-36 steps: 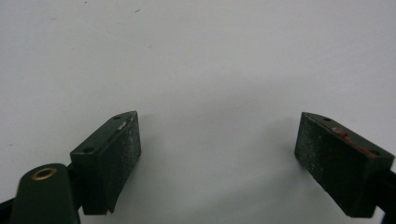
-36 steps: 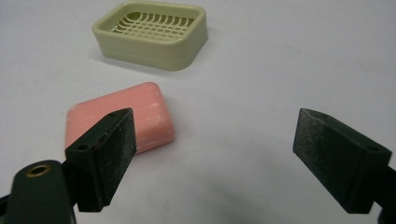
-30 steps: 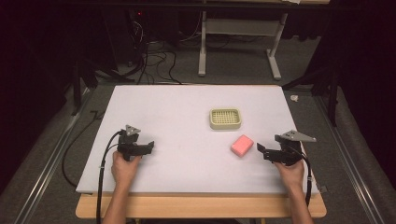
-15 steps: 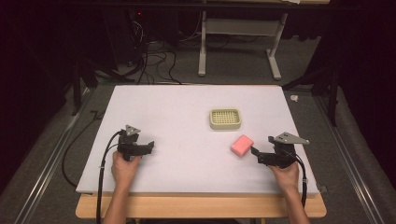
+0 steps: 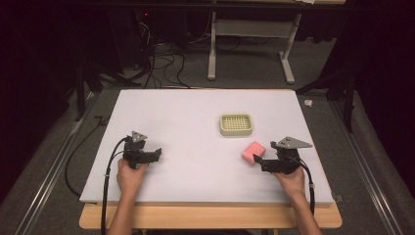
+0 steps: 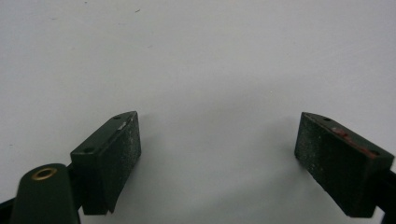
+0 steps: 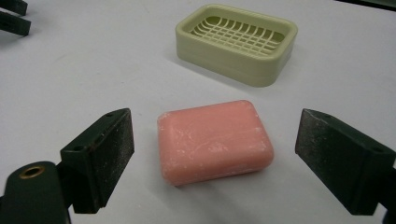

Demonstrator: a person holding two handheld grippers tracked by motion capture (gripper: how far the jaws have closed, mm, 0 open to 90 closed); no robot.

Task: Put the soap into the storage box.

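My right gripper (image 7: 212,154) is spread wide, jaws on either side of the pink soap bar (image 7: 215,140) without touching it. The bar lies flat on the white table (image 5: 186,122), near its right edge. Beyond the bar, a little apart, stands the pale green soap dish (image 7: 236,42), its slotted grid bare. My left gripper (image 5: 155,154) is likewise spread, low over bare table, well apart from the bar.
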